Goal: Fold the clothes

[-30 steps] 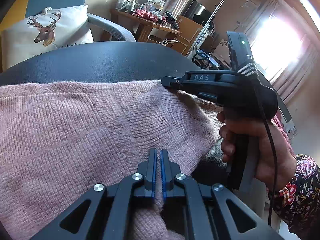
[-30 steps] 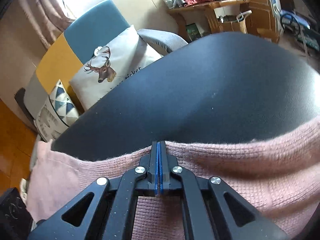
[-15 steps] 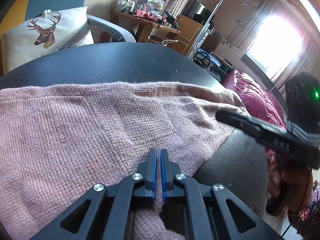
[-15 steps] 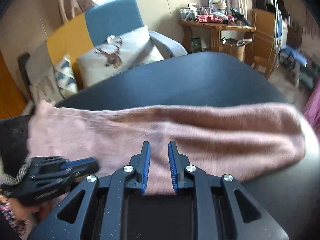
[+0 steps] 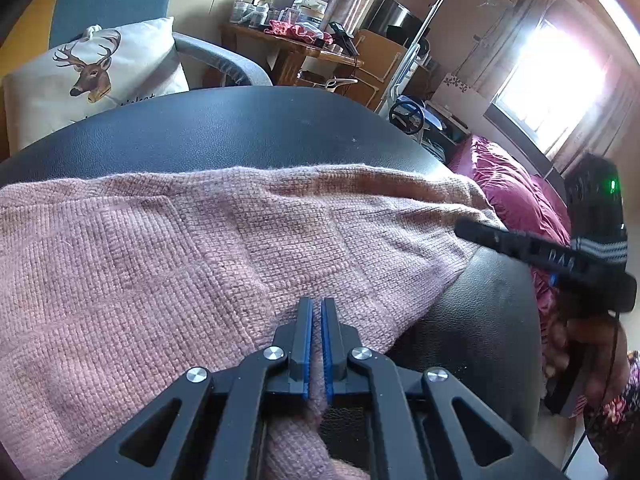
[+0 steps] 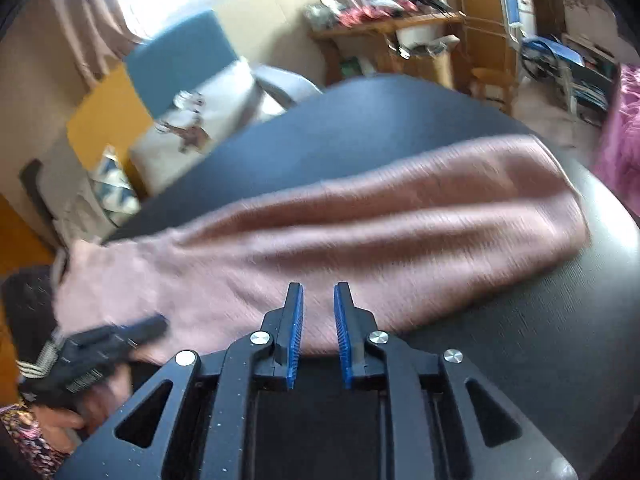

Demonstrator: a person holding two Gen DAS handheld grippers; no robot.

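A pink knit garment (image 5: 192,264) lies folded into a long band across a round black table (image 5: 248,124). My left gripper (image 5: 316,312) is shut on a fold at the garment's near edge, cloth showing between its blue pads. My right gripper (image 6: 319,300) is open and empty, above the table just short of the garment's (image 6: 360,236) near edge. The right gripper also shows in the left wrist view (image 5: 540,252), off the garment's right end. The left gripper shows in the right wrist view (image 6: 120,336) at the garment's left end.
A blue and yellow armchair (image 6: 176,64) with a deer cushion (image 5: 92,80) stands behind the table. A cluttered wooden desk (image 5: 296,48) is at the back. A magenta bed (image 5: 512,196) lies to the right. The right wrist view is blurred.
My right gripper let go of the garment's far edge, opened, and pulled back toward the near right side. The left gripper stayed shut on the cloth and barely moved.
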